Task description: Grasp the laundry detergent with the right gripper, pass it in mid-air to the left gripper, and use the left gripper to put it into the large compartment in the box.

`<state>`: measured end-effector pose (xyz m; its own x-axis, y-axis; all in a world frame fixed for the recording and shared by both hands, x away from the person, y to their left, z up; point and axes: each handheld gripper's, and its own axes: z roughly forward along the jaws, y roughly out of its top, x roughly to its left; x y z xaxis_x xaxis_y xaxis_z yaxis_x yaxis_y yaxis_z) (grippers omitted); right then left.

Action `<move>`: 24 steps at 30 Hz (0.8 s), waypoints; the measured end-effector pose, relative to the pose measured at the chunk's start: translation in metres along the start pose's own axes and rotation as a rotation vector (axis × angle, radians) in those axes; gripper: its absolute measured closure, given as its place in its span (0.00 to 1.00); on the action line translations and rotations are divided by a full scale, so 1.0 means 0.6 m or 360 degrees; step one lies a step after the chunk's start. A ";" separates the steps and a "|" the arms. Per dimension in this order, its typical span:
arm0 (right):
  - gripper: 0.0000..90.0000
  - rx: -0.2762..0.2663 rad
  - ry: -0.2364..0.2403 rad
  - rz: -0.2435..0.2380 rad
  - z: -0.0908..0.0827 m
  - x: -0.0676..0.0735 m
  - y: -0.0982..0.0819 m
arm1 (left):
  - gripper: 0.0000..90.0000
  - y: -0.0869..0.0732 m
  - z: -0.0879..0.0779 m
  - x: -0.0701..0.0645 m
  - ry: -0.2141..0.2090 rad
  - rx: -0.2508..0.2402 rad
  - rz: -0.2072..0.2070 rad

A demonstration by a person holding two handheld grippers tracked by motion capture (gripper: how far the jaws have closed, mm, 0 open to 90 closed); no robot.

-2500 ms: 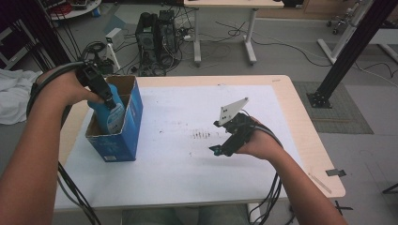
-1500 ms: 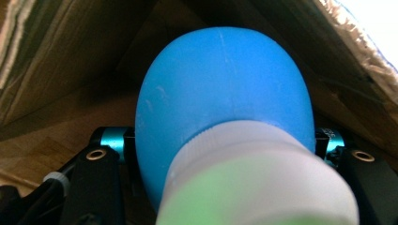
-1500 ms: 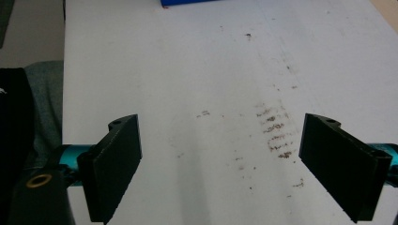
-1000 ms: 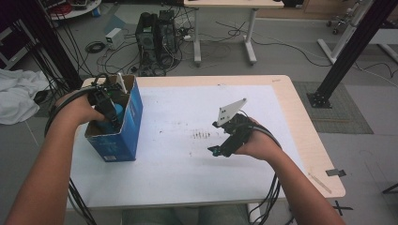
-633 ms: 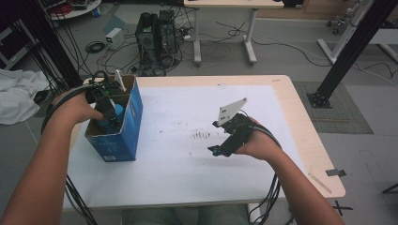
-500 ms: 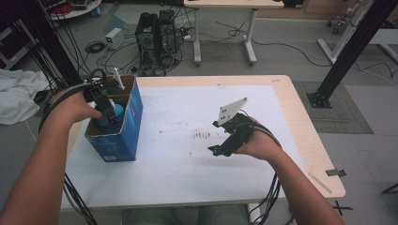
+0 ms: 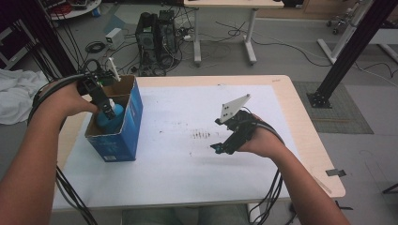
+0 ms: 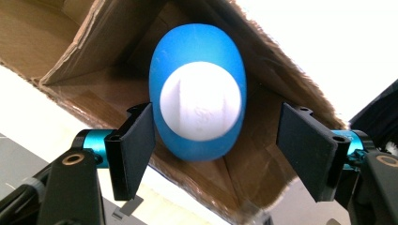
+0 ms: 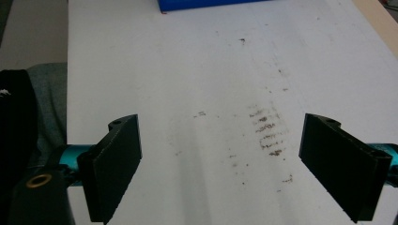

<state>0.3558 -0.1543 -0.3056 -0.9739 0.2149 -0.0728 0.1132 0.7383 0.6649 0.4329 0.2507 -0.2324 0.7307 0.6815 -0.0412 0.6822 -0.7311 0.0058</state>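
Tongs (image 8: 216,154) of left gripper view straddle blue egg-shaped object (image 8: 198,105), untouched.

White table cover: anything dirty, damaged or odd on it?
Yes. The white table cover has a patch of dark smudges near its middle, in front of the right gripper; the right gripper view shows them as short streaks. No tears visible.

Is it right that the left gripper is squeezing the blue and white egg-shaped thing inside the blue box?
Not squeezing. In the left gripper view the left gripper has its jaws apart, just opened, and the blue and white egg-shaped thing lies loose inside the blue box.
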 end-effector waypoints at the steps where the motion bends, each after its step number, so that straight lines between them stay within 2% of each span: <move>1: 0.14 0.0002 0.0007 -0.0008 -0.002 -0.001 0.001 | 0.32 -0.001 -0.006 -0.005 0.0005 -0.0021 -0.0022; 4: 0.14 0.0013 0.0000 -0.0007 -0.009 -0.002 0.004 | 0.27 -0.002 -0.018 -0.007 0.0028 -0.0011 0.0016; 5: 0.14 0.0012 0.0002 -0.0017 -0.011 -0.004 0.005 | 0.27 -0.002 -0.020 -0.012 0.0025 -0.0041 -0.0025; 6: 0.14 0.0016 0.0004 -0.0017 -0.013 -0.004 0.007 | 0.27 -0.002 -0.020 -0.012 0.0025 -0.0041 -0.0025; 7: 0.14 0.0022 -0.0001 -0.0011 -0.016 -0.004 0.007 | 0.27 -0.003 -0.030 -0.013 0.0041 -0.0023 0.0019; 9: 0.14 0.0028 -0.0001 -0.0016 -0.019 -0.007 0.009 | 0.26 -0.004 -0.034 -0.015 0.0034 -0.0025 0.0020; 10: 0.14 0.0025 0.0000 -0.0023 -0.020 -0.008 0.010 | 0.26 -0.005 -0.039 -0.019 0.0040 -0.0056 0.0005; 12: 0.14 0.0033 0.0000 -0.0019 -0.021 -0.008 0.011 | 0.24 -0.005 -0.042 -0.019 0.0041 -0.0048 0.0016; 14: 0.14 0.0034 0.0007 -0.0025 -0.024 -0.011 0.013 | 0.23 -0.005 -0.050 -0.025 0.0025 -0.0072 0.0017; 17: 0.14 0.0052 0.0009 -0.0029 -0.028 -0.013 0.015 | 0.21 -0.002 -0.057 -0.029 0.0023 -0.0056 0.0075; 18: 0.14 0.0055 0.0006 -0.0032 -0.030 -0.014 0.016 | 0.20 -0.001 -0.058 -0.033 0.0018 -0.0072 0.0073; 19: 0.14 0.0057 0.0006 -0.0036 -0.031 -0.016 0.018 | 0.19 0.002 -0.062 -0.034 0.0013 -0.0056 0.0105; 21: 0.14 0.0078 -0.0002 -0.0041 -0.034 -0.018 0.021 | 0.17 0.005 -0.064 -0.040 0.0002 -0.0082 0.0106; 22: 0.14 0.0086 -0.0003 -0.0048 -0.035 -0.020 0.023 | 0.15 0.009 -0.066 -0.043 0.0019 -0.0081 0.0141; 24: 0.14 0.0107 -0.0009 -0.0044 -0.038 -0.022 0.026 | 0.15 0.015 -0.066 -0.052 0.0011 -0.0100 0.0148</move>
<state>0.3662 -0.1603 -0.2776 -0.9757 0.1977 -0.0947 0.0997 0.7851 0.6113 0.4173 0.2245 -0.1914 0.7910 0.6110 -0.0307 0.6115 -0.7880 0.0720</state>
